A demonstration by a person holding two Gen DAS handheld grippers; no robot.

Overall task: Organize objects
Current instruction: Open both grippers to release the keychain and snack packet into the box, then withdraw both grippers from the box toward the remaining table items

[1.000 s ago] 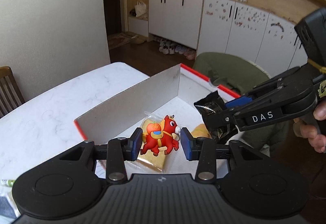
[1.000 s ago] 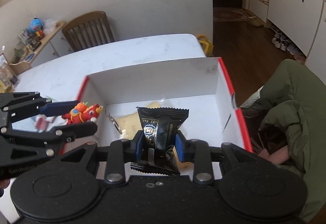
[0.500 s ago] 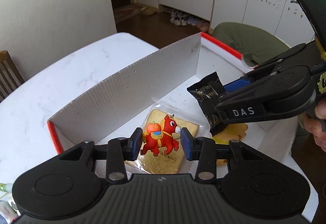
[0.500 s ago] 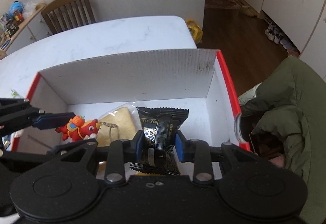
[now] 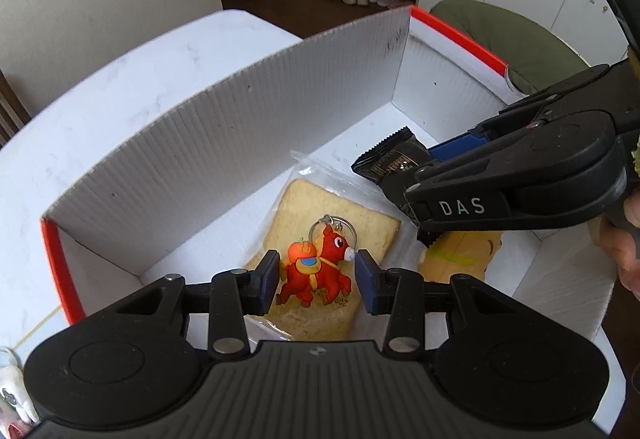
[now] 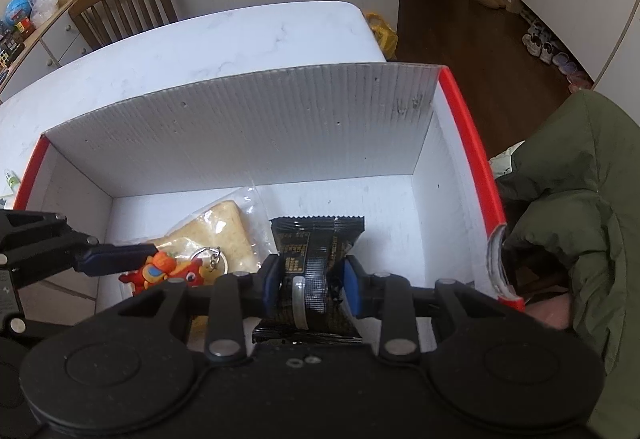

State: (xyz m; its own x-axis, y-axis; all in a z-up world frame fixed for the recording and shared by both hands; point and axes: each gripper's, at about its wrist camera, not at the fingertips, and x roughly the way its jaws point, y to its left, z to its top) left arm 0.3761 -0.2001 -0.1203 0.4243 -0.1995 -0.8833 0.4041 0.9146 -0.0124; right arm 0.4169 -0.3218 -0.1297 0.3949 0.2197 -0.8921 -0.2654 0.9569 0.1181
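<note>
A white corrugated box (image 5: 240, 127) (image 6: 260, 127) with red edges sits on the white table. My left gripper (image 5: 316, 275) is shut on a red horse keychain (image 5: 316, 271) (image 6: 168, 271), low inside the box over a bagged bread slice (image 5: 320, 207) (image 6: 216, 227). To its right, my right gripper (image 6: 310, 279) (image 5: 420, 199) is shut on a black snack packet (image 6: 316, 239) (image 5: 392, 163), also inside the box near its floor. The left gripper (image 6: 120, 259) shows at the left edge of the right wrist view.
A yellowish packet (image 5: 460, 251) lies on the box floor under the right gripper. A green jacket (image 6: 580, 199) hangs just past the box's right wall. A wooden chair (image 6: 120, 7) stands beyond the marble table (image 6: 200, 43). A hand (image 5: 624, 239) grips the right tool.
Both grippers have sunk from above the box rim down into it and tipped more steeply. The keychain and black packet stay held and now hang close to the bread slice.
</note>
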